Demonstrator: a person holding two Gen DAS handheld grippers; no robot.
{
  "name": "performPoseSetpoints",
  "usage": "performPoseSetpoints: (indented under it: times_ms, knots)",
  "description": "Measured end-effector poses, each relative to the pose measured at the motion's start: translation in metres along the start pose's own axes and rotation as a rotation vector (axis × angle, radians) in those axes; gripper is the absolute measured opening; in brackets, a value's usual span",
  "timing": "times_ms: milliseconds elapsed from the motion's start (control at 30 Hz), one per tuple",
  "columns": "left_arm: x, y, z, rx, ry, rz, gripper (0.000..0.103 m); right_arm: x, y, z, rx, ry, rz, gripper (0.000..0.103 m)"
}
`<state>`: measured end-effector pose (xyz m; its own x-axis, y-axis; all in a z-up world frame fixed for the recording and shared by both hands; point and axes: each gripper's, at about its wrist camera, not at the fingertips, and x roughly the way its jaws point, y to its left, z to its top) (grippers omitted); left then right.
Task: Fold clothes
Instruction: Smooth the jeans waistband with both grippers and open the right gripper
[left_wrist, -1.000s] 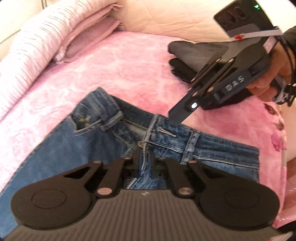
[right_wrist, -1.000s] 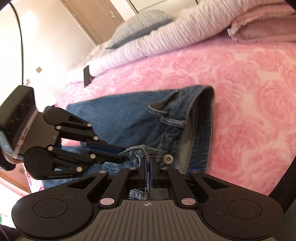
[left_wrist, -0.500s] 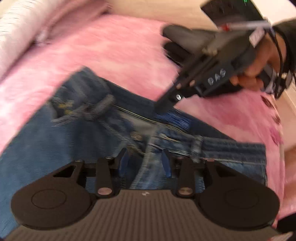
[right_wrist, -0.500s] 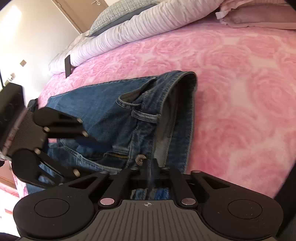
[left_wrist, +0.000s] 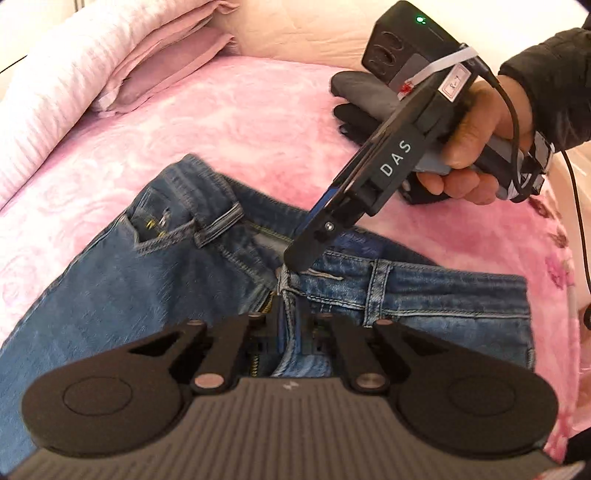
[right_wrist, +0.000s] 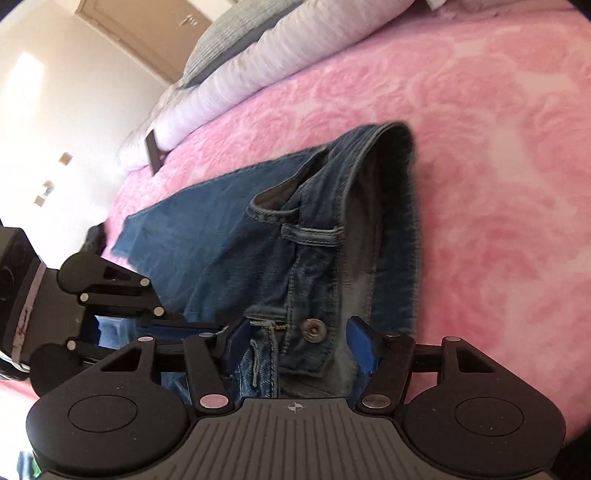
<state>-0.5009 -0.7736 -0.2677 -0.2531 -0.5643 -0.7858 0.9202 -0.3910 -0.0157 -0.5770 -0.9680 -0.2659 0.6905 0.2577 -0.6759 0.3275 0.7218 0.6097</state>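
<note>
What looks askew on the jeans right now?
The jeans lie on the pink bedspread with the fly unbuttoned and the waistband gaping, its far side standing up. The left gripper pinches the fly edge; the right gripper, just opened, straddles the button.

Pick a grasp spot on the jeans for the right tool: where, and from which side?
Take the waistband at the button on the jeans. The right tool is open and already straddles it, jaws having just opened. Come from the open waist end, over the edge: the band there is thick, stitched and slightly raised. The left tool is shut on the fly beside it.
</note>
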Motion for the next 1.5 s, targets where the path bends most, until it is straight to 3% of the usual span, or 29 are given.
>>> performPoseSetpoints:
  times_ms: [367,500,567,733,900,1000,1133,1367,1400,1500]
  knots:
    - [0.027,-0.001,-0.009,-0.010,0.010,0.046,0.006,0.029,-0.009,0.002,-0.151,0.049,0.030,0.061]
    - [0.021,-0.001,-0.013,-0.037,-0.012,0.060,0.006,0.021,-0.014,0.003,-0.137,0.071,0.063,0.027]
    - [0.021,0.000,-0.015,-0.046,-0.018,0.059,0.006,0.021,-0.018,0.001,-0.123,0.076,0.071,0.026]
    - [0.019,0.002,-0.011,-0.041,-0.030,0.039,0.006,0.020,-0.012,0.002,-0.106,0.068,0.031,0.010]
    - [0.011,-0.016,0.017,0.050,-0.091,-0.009,0.005,-0.040,0.014,0.000,-0.087,0.029,-0.039,0.007]
    - [0.028,-0.026,0.017,0.082,-0.063,-0.043,0.006,-0.048,0.022,-0.014,-0.114,0.063,-0.112,0.005]
    - [0.045,-0.030,0.005,0.075,-0.014,-0.050,0.007,-0.027,0.012,-0.030,-0.066,0.082,-0.148,0.005]
    - [0.016,-0.013,-0.002,-0.030,-0.034,0.030,0.008,-0.037,0.026,-0.028,-0.102,0.011,-0.247,0.009]
    - [0.012,-0.009,-0.003,-0.046,-0.035,0.040,0.008,-0.041,0.027,-0.029,-0.090,-0.005,-0.257,0.013]
    - [-0.003,-0.003,-0.010,-0.067,-0.045,0.055,0.008,-0.042,0.031,-0.031,-0.060,-0.019,-0.260,0.047]
